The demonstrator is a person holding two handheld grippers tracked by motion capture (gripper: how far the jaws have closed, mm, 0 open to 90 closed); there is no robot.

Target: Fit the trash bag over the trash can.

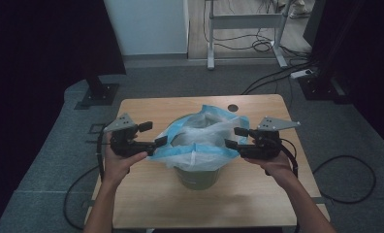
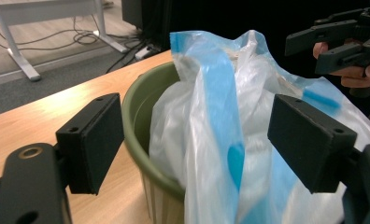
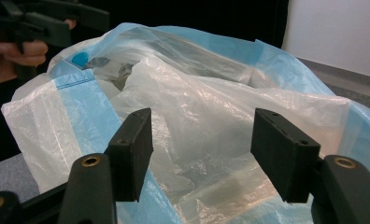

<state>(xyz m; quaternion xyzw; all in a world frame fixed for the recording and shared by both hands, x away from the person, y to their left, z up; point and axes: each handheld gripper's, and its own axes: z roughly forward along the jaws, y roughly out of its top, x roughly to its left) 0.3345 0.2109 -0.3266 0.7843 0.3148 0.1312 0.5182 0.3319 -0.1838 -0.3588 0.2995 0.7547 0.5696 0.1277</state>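
Wooden table [image 1: 146,194] on grey carpet, dark room. A green bin [image 1: 198,177] stands mid-table, its rim draped by a white-and-blue bag [image 1: 200,141]. Your left gripper [image 1: 157,141] sits at the bag's left edge, jaws spread, bag between them but not pinched. Your right gripper [image 1: 235,137] sits at the bag's right edge, jaws spread, gripping nothing.

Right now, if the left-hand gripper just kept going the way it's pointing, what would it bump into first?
Most likely the bag: its blue-and-clear plastic hangs between the left gripper open jaws, draped over the green bin. Depth is hard to judge.
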